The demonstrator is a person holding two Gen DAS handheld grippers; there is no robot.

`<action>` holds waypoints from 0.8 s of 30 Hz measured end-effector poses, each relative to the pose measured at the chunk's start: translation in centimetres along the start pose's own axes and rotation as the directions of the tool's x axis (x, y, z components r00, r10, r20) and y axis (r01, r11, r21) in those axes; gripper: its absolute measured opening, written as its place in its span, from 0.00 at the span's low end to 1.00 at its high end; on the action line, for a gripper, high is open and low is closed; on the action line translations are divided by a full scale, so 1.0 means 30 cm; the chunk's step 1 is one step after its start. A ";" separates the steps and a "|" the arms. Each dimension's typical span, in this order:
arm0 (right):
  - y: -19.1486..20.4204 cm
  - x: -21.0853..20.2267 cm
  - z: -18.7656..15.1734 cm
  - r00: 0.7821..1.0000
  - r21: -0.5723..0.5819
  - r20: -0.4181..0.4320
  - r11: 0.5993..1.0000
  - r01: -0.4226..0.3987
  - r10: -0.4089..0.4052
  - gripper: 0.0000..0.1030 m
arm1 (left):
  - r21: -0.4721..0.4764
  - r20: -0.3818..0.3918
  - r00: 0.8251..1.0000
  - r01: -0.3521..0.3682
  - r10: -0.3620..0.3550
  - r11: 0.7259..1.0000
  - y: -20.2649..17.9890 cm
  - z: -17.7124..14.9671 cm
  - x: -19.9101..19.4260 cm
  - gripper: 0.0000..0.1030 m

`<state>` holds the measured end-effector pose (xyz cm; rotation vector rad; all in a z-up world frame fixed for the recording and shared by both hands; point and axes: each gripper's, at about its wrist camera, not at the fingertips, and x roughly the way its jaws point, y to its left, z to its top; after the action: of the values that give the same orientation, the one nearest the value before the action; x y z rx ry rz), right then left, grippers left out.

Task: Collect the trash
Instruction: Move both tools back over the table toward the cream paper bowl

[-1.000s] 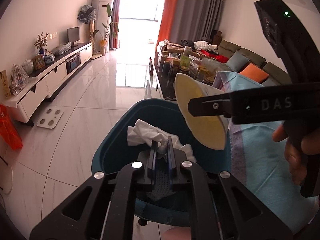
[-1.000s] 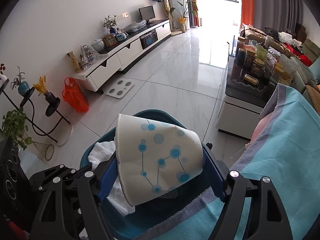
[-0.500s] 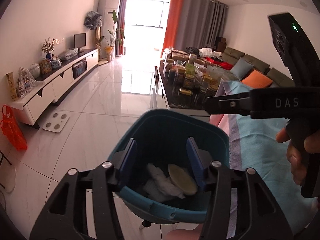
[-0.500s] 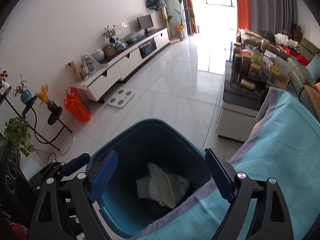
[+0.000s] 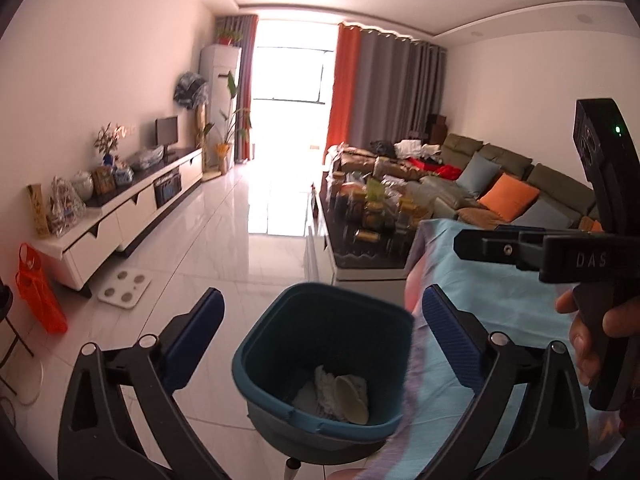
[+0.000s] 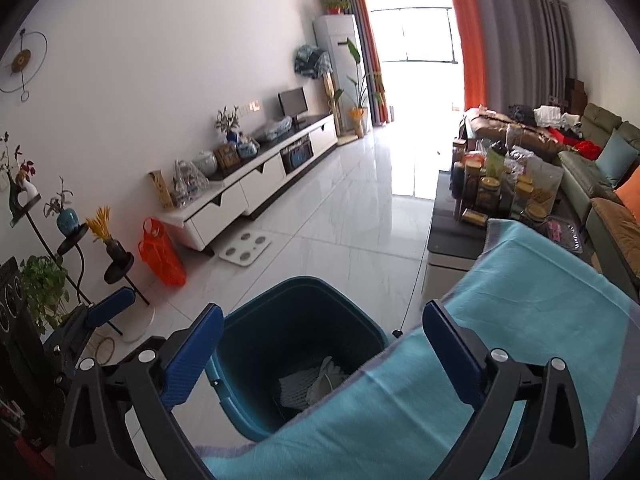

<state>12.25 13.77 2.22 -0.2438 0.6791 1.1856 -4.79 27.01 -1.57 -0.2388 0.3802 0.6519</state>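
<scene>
White tiled floor [image 5: 224,248], carrying teal bin [image 5: 280,364], scale [image 5: 125,285], orange bag [image 5: 38,292]; beside bin, table under teal cloth [image 6: 532,320].

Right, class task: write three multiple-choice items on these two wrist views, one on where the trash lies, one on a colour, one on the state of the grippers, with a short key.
1. Where is the paper cup?
A. in the left gripper
B. inside the bin, beside the crumpled tissue
C. on the floor

2. What colour is the bin?
A. orange
B. white
C. dark teal

3. How do the two grippers stand?
A. both open and empty
B. both shut
C. right shut on the cup

Key:
1 B: the cup lies at the bottom of the bin next to the crumpled tissue.
2 C: its rim and walls are dark teal in both views.
3 A: the left gripper and the right gripper both show their pads wide apart with nothing held.
</scene>
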 end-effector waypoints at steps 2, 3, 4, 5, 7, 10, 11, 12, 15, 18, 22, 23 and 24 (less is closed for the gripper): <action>-0.013 -0.061 -0.014 1.000 0.004 0.030 1.000 0.003 -0.004 0.94 | 0.005 0.012 1.000 0.010 -0.010 1.000 -0.025 0.015 -0.039 0.95; -0.019 -0.084 -0.020 0.999 0.006 0.040 1.000 0.006 -0.006 0.94 | 0.005 0.017 1.000 0.023 -0.023 1.000 -0.044 0.023 -0.058 0.95; -0.029 -0.121 -0.031 0.998 0.009 0.058 1.000 0.009 -0.010 0.94 | 0.005 0.019 0.999 0.030 -0.030 1.000 -0.058 0.024 -0.076 0.95; -0.038 -0.155 -0.043 0.997 0.011 0.075 1.000 0.009 -0.010 0.94 | 0.004 0.022 0.999 0.036 -0.036 0.999 -0.071 0.029 -0.089 0.95; -0.052 -0.238 -0.073 0.993 0.016 0.116 1.000 0.021 -0.023 0.94 | 0.005 0.033 0.997 0.070 -0.070 0.998 -0.115 0.041 -0.129 0.95; -0.075 -0.347 -0.121 0.984 0.028 0.168 0.998 0.050 -0.054 0.94 | 0.019 0.063 0.992 0.110 -0.111 0.994 -0.189 0.049 -0.191 0.95; -0.086 -0.387 -0.139 0.979 0.036 0.190 0.997 0.069 -0.075 0.94 | 0.024 0.070 0.990 0.124 -0.126 0.992 -0.205 0.062 -0.201 0.95; -0.100 -0.423 -0.157 0.973 0.047 0.211 0.995 0.085 -0.093 0.94 | 0.030 0.078 0.987 0.136 -0.138 0.990 -0.232 0.068 -0.213 0.95; -0.136 -0.509 -0.203 0.959 0.079 0.252 0.990 0.115 -0.132 0.94 | 0.066 0.085 0.975 0.198 -0.203 0.978 -0.325 0.080 -0.248 0.95; -0.160 -0.586 -0.247 0.942 0.097 0.282 0.982 0.159 -0.180 0.94 | 0.087 0.091 0.965 0.238 -0.246 0.967 -0.403 0.086 -0.272 0.95; -0.182 -0.669 -0.307 0.920 0.121 0.320 0.973 0.198 -0.227 0.94 | 0.109 0.087 0.951 0.286 -0.296 0.952 -0.490 0.089 -0.284 0.95; -0.186 -0.689 -0.321 0.912 0.129 0.329 0.968 0.214 -0.245 0.94 | 0.114 0.085 0.948 0.298 -0.308 0.948 -0.503 0.088 -0.282 0.95; -0.180 -0.701 -0.329 0.907 0.129 0.337 0.967 0.221 -0.252 0.94 | 0.123 0.081 0.943 0.311 -0.322 0.942 -0.523 0.084 -0.288 0.95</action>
<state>9.26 -9.54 6.32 -0.0340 0.3729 0.9306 -0.56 11.04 5.81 -0.1576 0.2718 0.3227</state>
